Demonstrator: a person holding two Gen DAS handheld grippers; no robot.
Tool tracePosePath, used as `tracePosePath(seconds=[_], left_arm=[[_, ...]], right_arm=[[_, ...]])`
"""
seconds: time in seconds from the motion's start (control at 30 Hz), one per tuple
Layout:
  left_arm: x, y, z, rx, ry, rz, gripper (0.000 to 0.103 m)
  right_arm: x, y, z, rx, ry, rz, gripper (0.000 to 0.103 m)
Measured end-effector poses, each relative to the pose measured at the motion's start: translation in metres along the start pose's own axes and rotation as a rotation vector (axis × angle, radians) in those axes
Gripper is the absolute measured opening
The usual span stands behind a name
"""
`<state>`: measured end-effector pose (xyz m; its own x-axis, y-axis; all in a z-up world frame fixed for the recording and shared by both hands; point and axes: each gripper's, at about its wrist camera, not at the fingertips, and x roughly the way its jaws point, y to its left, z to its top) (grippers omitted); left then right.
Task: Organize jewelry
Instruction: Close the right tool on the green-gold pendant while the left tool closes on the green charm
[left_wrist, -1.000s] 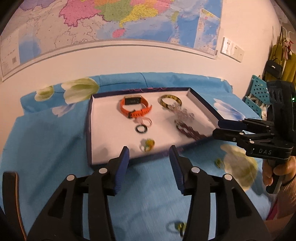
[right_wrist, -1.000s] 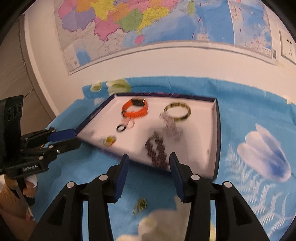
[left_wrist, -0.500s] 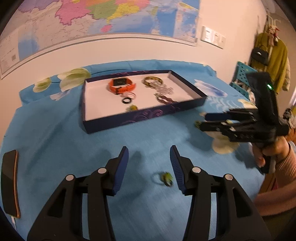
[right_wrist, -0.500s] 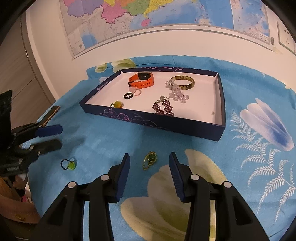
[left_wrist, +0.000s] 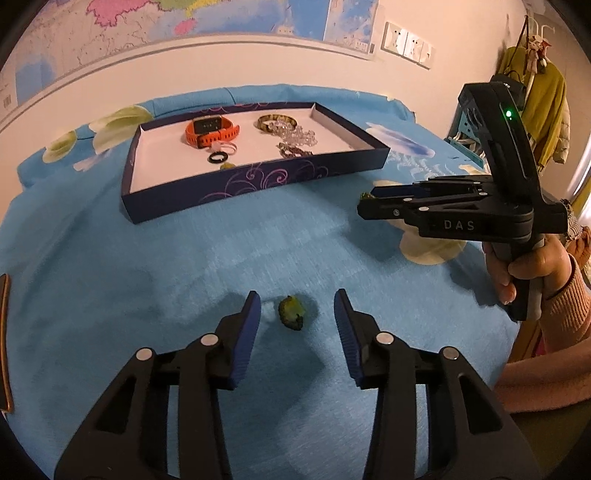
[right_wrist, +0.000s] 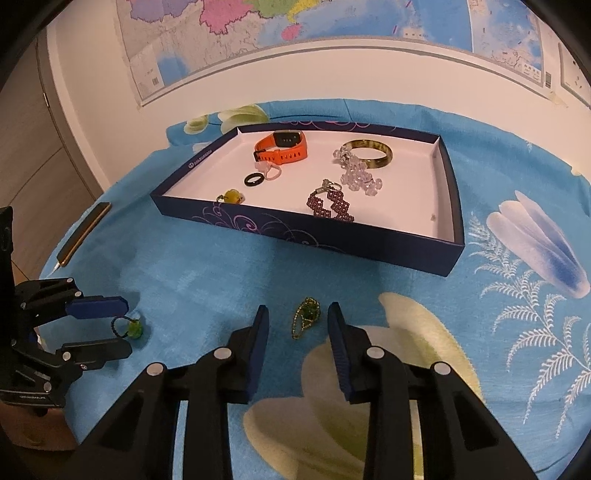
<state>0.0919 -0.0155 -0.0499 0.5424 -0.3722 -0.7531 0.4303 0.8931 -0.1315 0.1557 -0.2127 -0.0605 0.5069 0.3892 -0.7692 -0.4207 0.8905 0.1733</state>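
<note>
A dark blue tray (left_wrist: 258, 181) (right_wrist: 332, 240) holds an orange watch (left_wrist: 210, 131) (right_wrist: 282, 146), a bangle (right_wrist: 371, 153), a clear bead bracelet (right_wrist: 356, 173), a purple bead bracelet (right_wrist: 330, 205), a black ring (right_wrist: 255, 180) and a yellow ring (right_wrist: 232, 195). My left gripper (left_wrist: 297, 319) (right_wrist: 110, 325) is open around a green-stone ring (left_wrist: 291, 313) (right_wrist: 131, 328) lying on the blue cloth. My right gripper (right_wrist: 297, 323) (left_wrist: 364, 205) is open around a gold and green pendant (right_wrist: 304, 321) on the cloth.
A blue flowered cloth (right_wrist: 207, 273) covers the table. A phone (right_wrist: 83, 234) lies at the table's left edge. A map hangs on the wall behind. Chairs and hanging clothes (left_wrist: 535, 96) stand to the right.
Both grippers pulled back from the tray and dropped toward the cloth. The left now brackets the green-stone ring, the right brackets the pendant.
</note>
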Motion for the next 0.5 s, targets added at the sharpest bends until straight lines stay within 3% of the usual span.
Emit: tracePosePath(seconds=[0.3,0.37,0.5], left_arm=[[0.0052,0.0049,-0.0031,-0.037,0.021,0.013,0.017],[0.0052,0.0061,-0.0029,-0.042,0.021,0.015,0.016],[0.0054,0.0057,-0.0021,-0.047,0.015,0.024,0.016]], right_arm=[[0.0007,0.0009,-0.0007,-0.004,0.005,-0.024,0.015],[0.0014,0.0025,-0.0003,-0.013,0.007,-0.028,0.009],[0.0004,0.0032,-0.0003,-0.014,0.002,-0.039,0.008]])
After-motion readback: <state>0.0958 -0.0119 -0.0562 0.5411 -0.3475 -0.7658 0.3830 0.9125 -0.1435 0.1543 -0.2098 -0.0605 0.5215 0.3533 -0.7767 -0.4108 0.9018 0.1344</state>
